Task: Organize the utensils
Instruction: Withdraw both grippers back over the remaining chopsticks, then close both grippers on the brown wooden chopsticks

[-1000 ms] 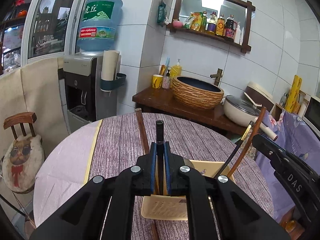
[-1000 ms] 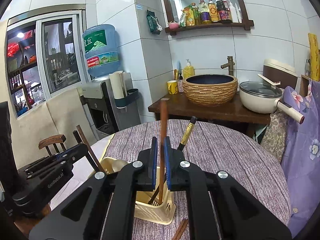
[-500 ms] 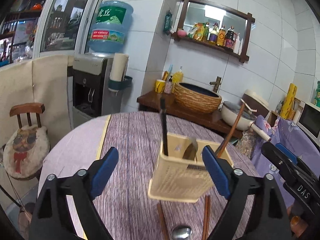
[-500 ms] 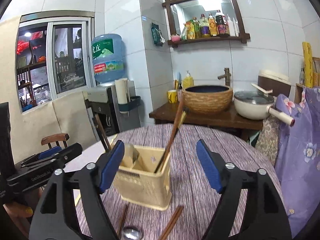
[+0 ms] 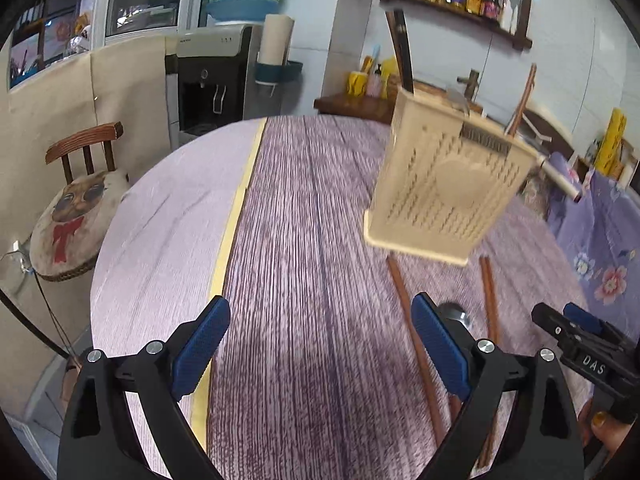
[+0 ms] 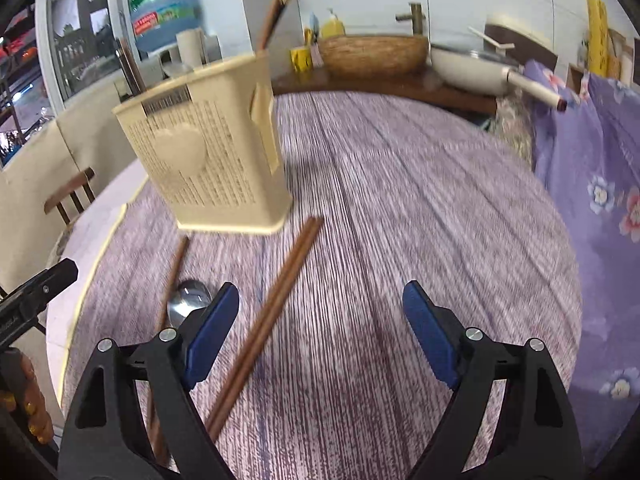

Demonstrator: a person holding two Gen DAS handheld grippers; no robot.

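Note:
A cream plastic utensil holder (image 5: 448, 184) (image 6: 208, 156) stands on the round table's purple striped cloth (image 5: 312, 240), with a dark chopstick (image 5: 402, 56) and a brown one (image 5: 522, 96) sticking up out of it. In front of it lie a pair of brown chopsticks (image 6: 272, 312), a single chopstick (image 6: 172, 280) and a steel spoon (image 6: 188, 304). My left gripper (image 5: 318, 320) hangs low over bare cloth, its jaws opening and empty. The right gripper (image 6: 322, 300) has its jaws opening too, and the chopstick pair passes untouched by its left pad.
A chair with a cat cushion (image 5: 76, 208) stands left of the table, and a water dispenser (image 5: 212, 80) behind it. A wooden counter holds a woven basin (image 6: 372, 54) and a white pan (image 6: 472, 68). Purple floral fabric (image 6: 600, 184) hangs at the right.
Both grippers were shut on upright chopsticks above the holder. They opened, left the chopsticks standing in it, and sank towards the tabletop in front of the holder.

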